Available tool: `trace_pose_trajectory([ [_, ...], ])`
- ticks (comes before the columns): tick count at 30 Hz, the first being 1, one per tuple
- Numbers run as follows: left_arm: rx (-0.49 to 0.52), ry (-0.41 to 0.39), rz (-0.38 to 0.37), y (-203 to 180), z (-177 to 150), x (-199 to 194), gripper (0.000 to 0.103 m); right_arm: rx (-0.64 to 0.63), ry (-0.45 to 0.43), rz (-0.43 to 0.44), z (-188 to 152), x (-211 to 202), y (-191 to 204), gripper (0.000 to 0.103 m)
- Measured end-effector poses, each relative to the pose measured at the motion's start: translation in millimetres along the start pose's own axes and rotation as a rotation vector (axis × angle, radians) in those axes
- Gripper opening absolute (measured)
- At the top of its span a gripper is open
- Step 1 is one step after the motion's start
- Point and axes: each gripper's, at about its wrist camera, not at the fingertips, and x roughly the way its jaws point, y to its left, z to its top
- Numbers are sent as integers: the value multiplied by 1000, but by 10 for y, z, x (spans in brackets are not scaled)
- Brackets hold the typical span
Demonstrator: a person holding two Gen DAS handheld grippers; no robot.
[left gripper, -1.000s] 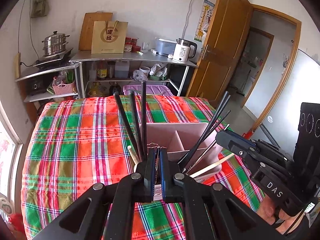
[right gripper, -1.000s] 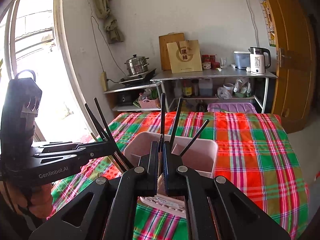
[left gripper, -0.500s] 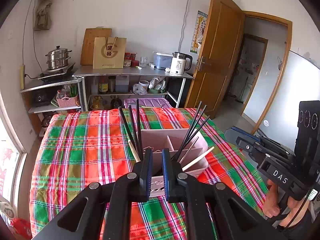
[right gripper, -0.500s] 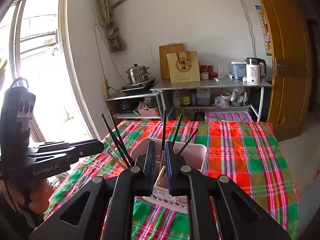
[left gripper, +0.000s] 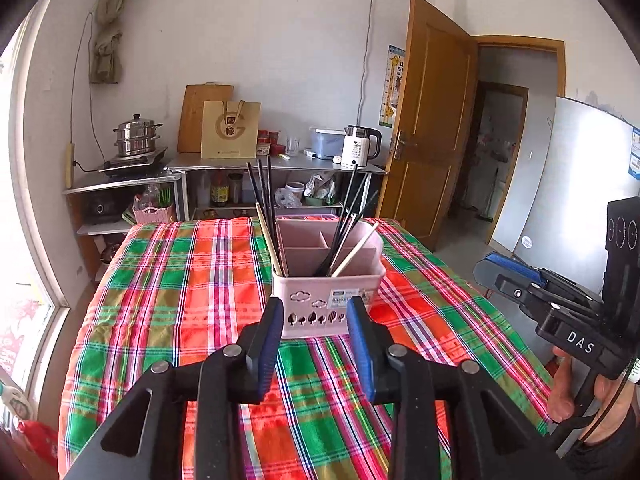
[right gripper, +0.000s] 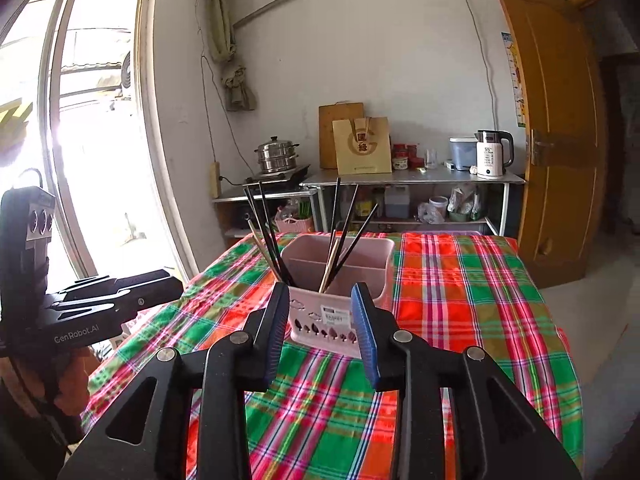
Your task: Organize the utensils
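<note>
A pink utensil holder (left gripper: 326, 280) stands upright on the plaid tablecloth (left gripper: 192, 288); it also shows in the right wrist view (right gripper: 340, 280). Black chopsticks (left gripper: 264, 196) and a pale wooden one (left gripper: 269, 240) lean in its left compartment, more black chopsticks (left gripper: 347, 224) and a wooden one (left gripper: 354, 249) in the front right. My left gripper (left gripper: 316, 312) is open and empty, a little short of the holder. My right gripper (right gripper: 320, 300) is open and empty, also just short of it. The right gripper shows in the left wrist view (left gripper: 516, 280), the left one in the right wrist view (right gripper: 152, 284).
A steel shelf unit (left gripper: 276, 164) with a kettle (left gripper: 358, 146), a paper bag (left gripper: 230, 130) and a steamer pot (left gripper: 136, 136) stands beyond the table's far edge. An open wooden door (left gripper: 432, 120) is at the right, a window (right gripper: 96, 128) at the left.
Both grippers have opened and pulled back from the holder. The chopsticks they held now stand in its compartments.
</note>
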Motion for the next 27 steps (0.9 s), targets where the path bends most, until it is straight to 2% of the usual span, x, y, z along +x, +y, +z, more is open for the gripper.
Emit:
trace_pose_trajectory([
  [8,7,-11,28,-228,-511,-230,34,-23,1,-38,-402,-326,168,35],
  [12,0,-32,61,-256,-704,-344,34,-3,4,-54,-580,-451,177,38],
  [20,17,-30,93,-324,-983,-462,34,4,7,-100,-883,-579,231,39],
  [27,16,-38,90,-371,-1086,-544,34,-16,4,-110,-946,-647,284,39],
])
